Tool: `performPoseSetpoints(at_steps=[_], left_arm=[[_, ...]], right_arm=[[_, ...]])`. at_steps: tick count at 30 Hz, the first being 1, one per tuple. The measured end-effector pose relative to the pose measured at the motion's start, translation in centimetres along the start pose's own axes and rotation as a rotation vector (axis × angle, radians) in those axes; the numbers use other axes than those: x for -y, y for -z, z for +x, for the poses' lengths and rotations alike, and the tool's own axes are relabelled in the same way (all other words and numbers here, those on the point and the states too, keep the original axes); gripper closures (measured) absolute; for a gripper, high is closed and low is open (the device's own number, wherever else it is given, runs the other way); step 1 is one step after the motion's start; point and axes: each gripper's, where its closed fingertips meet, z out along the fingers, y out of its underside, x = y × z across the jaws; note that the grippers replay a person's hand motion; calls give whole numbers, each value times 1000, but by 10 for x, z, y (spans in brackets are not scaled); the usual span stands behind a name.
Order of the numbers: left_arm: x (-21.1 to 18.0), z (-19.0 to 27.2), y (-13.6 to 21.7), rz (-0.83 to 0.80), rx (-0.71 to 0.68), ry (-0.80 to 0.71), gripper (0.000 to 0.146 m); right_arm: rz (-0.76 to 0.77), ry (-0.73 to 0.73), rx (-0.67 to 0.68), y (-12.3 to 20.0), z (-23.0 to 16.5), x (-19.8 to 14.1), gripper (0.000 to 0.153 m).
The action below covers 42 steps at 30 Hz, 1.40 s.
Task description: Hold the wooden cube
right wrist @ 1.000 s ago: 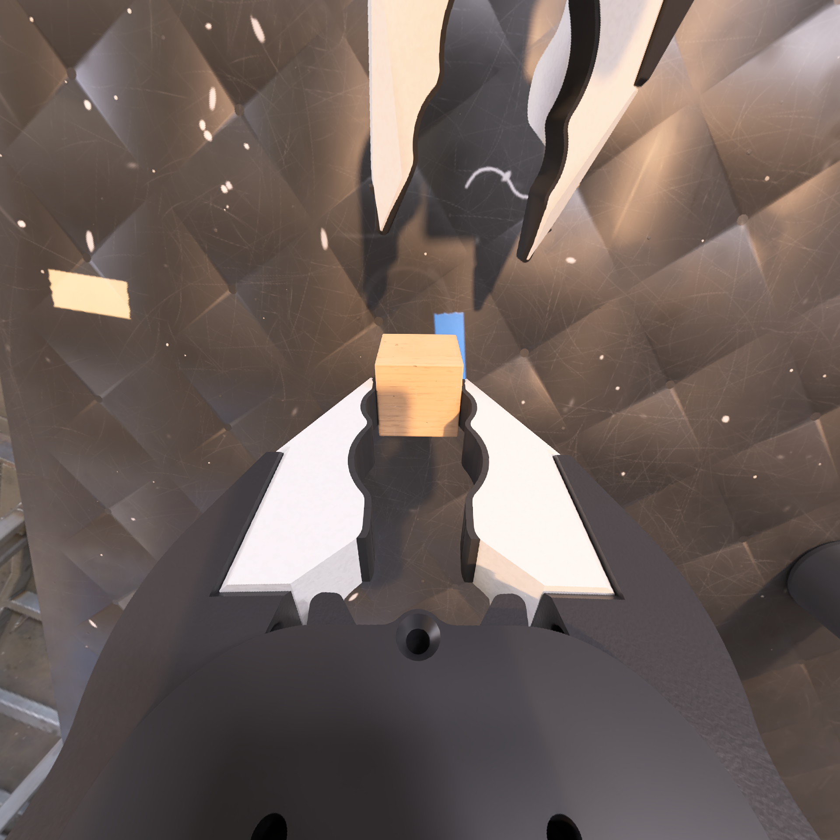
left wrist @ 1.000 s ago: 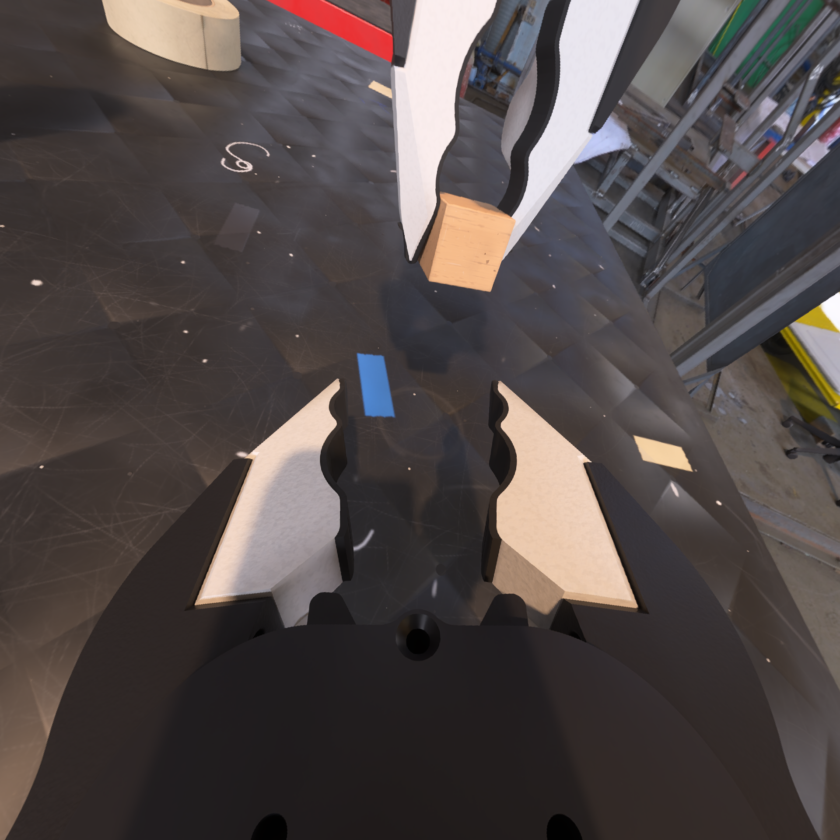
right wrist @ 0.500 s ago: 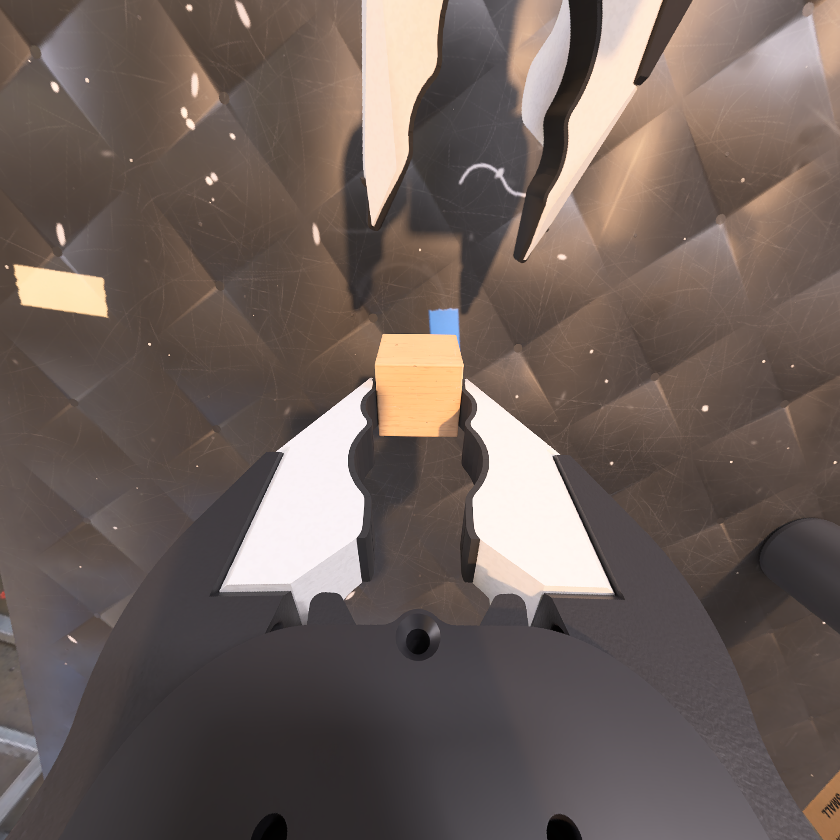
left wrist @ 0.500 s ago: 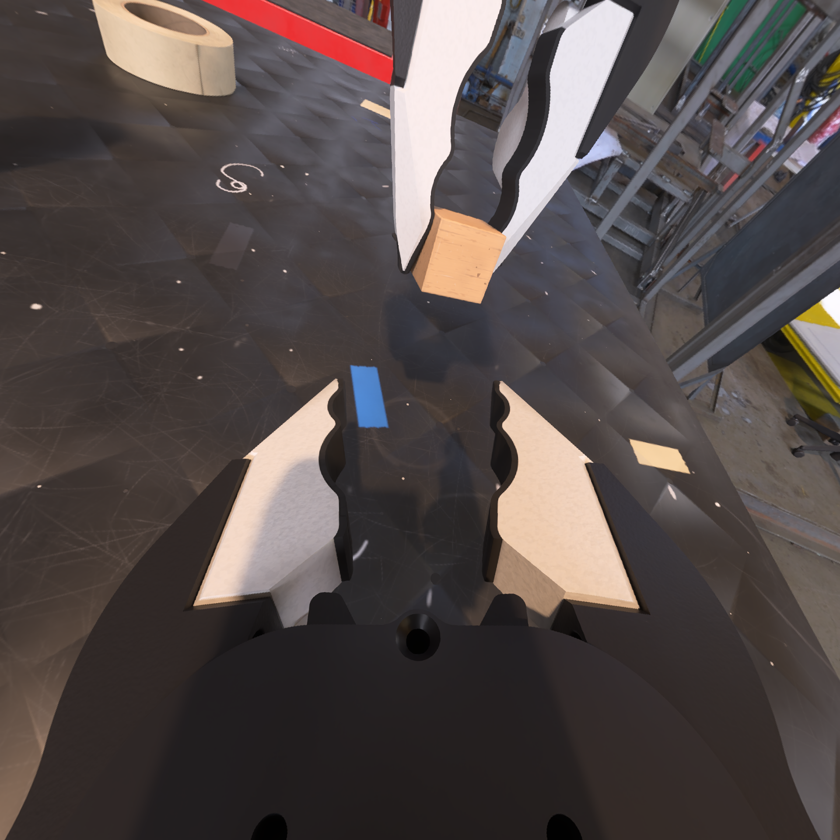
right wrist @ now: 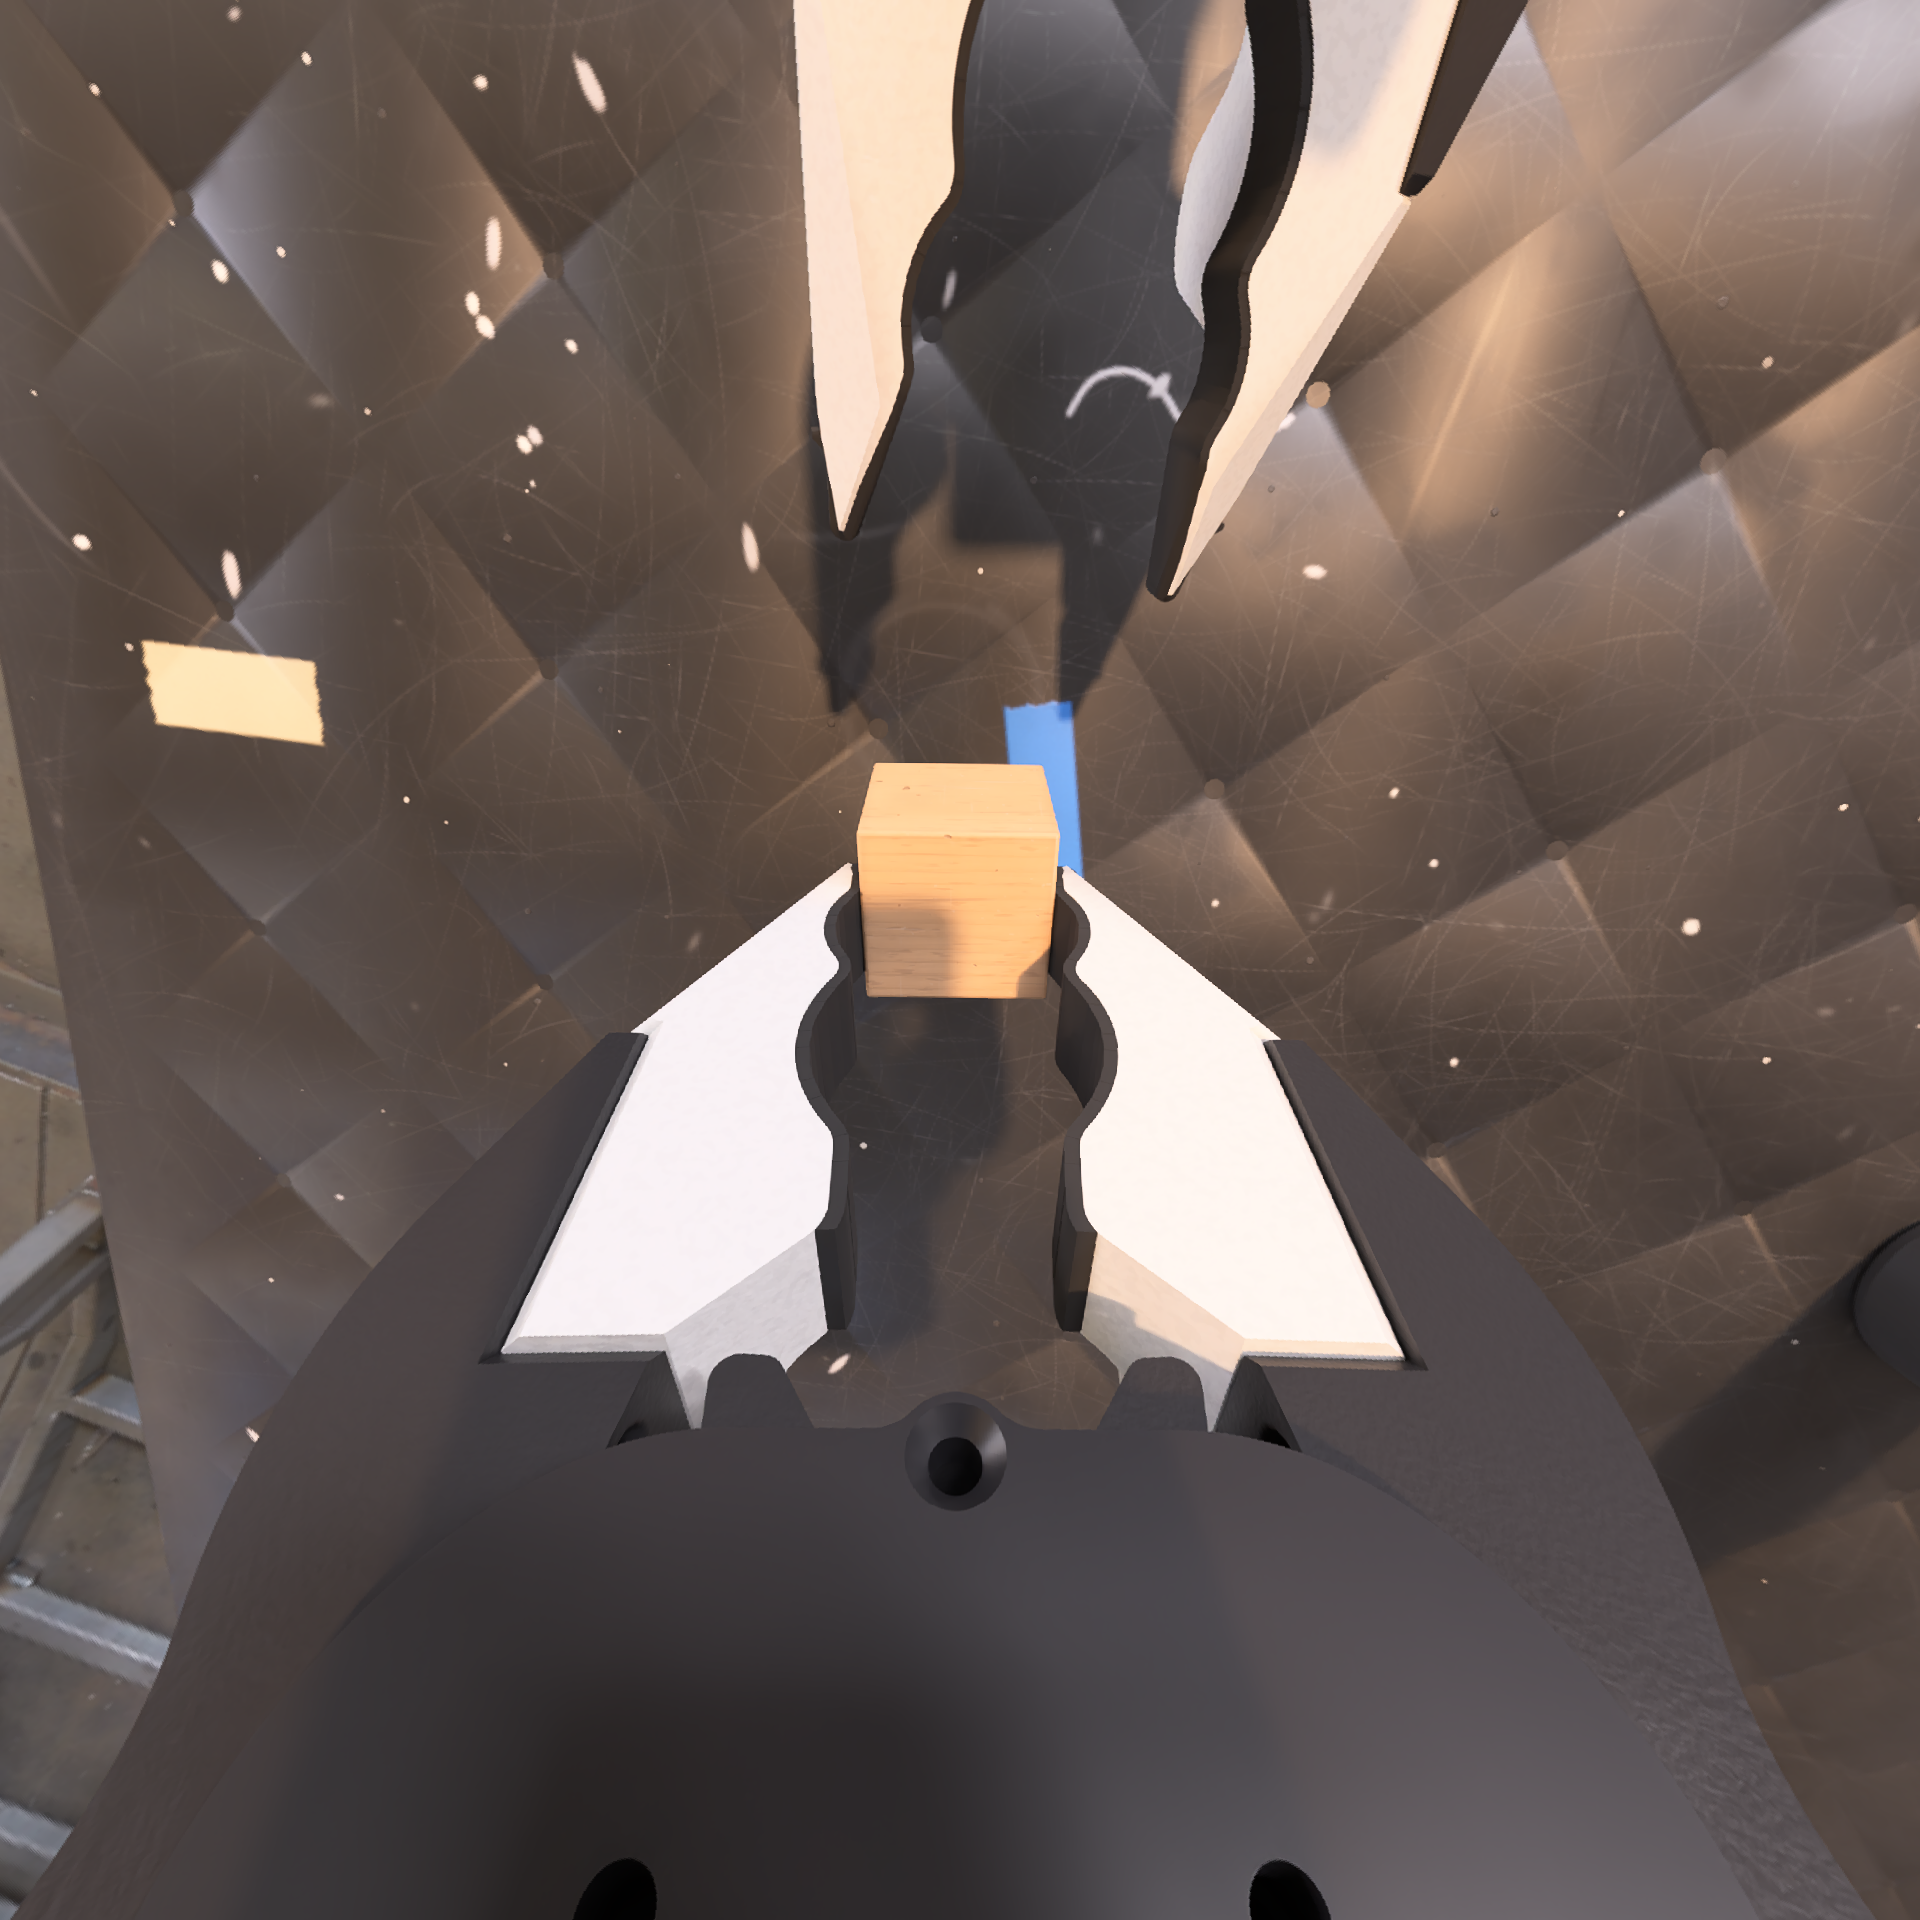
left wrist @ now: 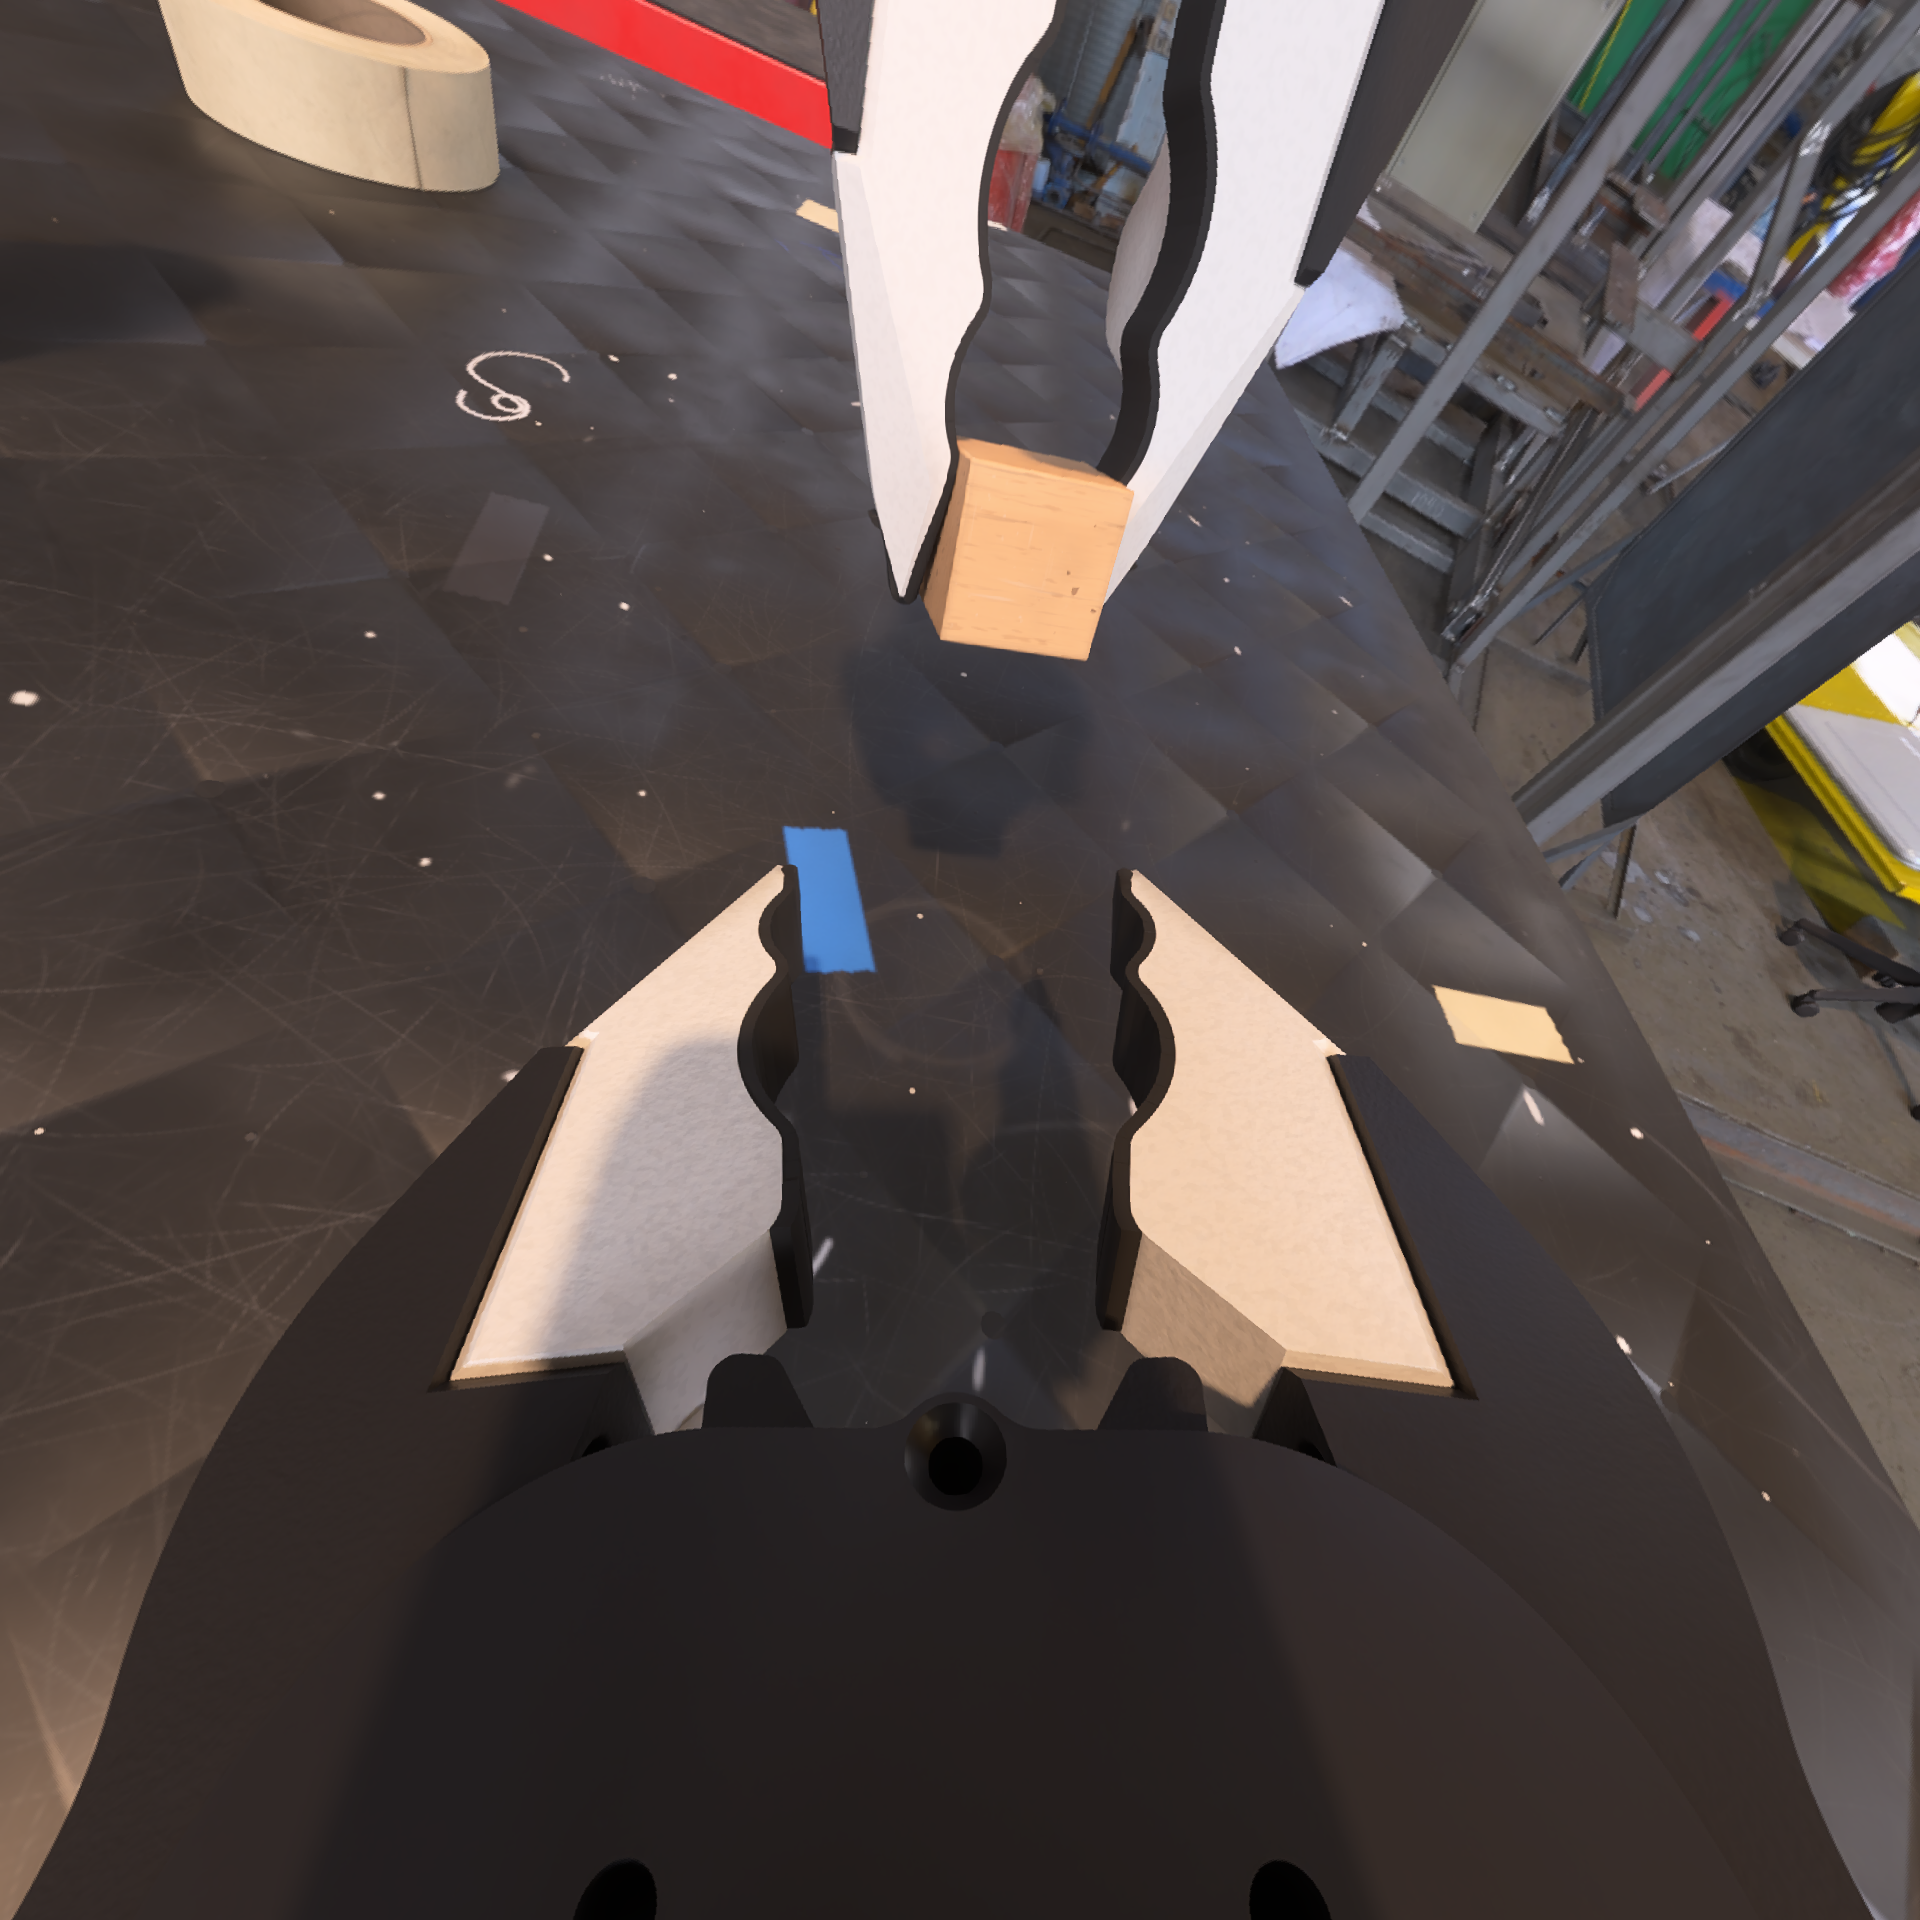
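Right now the right tongs [right wrist: 956,883] are clamped on the wooden cube [right wrist: 954,883], gripping it at the very tips, one finger flat on each side face. The cube is held up off the surface [right wrist: 1558,935]; in the left wrist view it hangs at the tips w/ its shadow on the dark top below. The left tongs [left wrist: 951,883] are spread wide w/ nothing between the fingers, pointed toward the cube [left wrist: 1023,551] but well apart from it. In the right wrist view they come in from the top edge, tips clear of the cube.

A short blue tape strip [left wrist: 828,899] lies flat just beside the left tongs' left fingertip; in the right wrist view it pokes out from behind the cube. A tan tape patch [left wrist: 1501,1023] sits near the surface's right edge. A white chalk squiggle [left wrist: 506,387] is further out, & a roll of cream tape [left wrist: 343,94] lies at the far left corner, w/ a red strip [left wrist: 707,47] beyond it. Metal racks [left wrist: 1558,312] stand past the surface's edge.
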Motion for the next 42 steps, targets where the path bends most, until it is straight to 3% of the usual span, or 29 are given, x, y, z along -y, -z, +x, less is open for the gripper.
performPoseSetpoints(at_steps=[12, 42], left_arm=[[-3, -1, -1, -22, 20, -17, 82], [-5, -3, -1, -38, 46, -28, 85]], right_arm=[[8, -3, -19, 0, -1, -1, 118], [-167, 58, -120, -1, 0, 1, 118]])
